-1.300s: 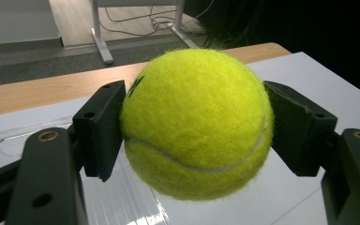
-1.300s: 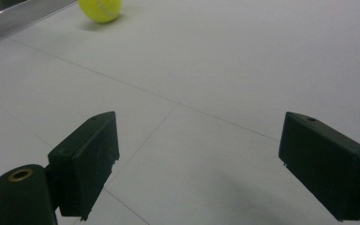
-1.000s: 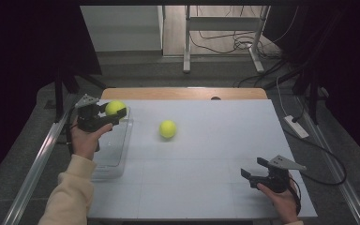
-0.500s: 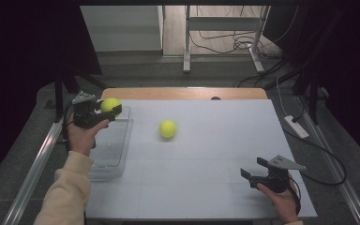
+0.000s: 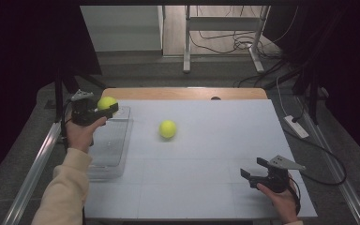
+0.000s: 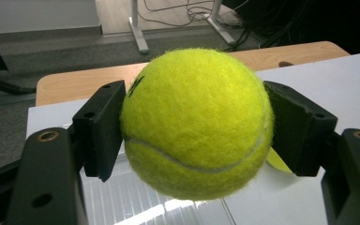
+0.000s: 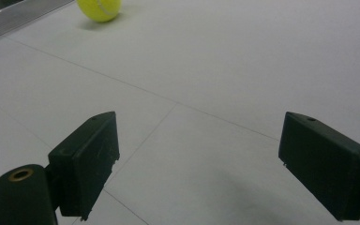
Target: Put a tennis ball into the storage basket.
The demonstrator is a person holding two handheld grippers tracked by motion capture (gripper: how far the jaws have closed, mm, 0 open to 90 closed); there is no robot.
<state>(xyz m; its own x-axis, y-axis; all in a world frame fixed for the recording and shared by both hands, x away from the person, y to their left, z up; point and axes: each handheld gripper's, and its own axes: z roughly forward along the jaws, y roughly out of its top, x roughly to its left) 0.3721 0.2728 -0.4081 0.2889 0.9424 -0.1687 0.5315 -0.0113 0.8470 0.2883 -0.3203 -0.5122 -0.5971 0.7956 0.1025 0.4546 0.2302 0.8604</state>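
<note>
The left tool (image 5: 104, 108) clamps 1 tennis ball (image 5: 106, 102) above the far end of the clear tray (image 5: 108, 150) at the tabletop's (image 5: 206, 140) left edge. The right tool (image 5: 255, 168), wide and empty, sits well right of the tray; a 2nd ball (image 5: 167, 129) lies between on open tabletop, cut off in the right gripper view.

Second ball (image 5: 167, 129) alone blocks mid-table (image 5: 215, 154)

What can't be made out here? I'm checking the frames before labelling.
- Printed mark on the held ball, left gripper view: the left pad covers most of it.
- Clear tray, high view: too see-through to tell its depth.
- Loose ball, right gripper view: top edge cuts it off.
</note>
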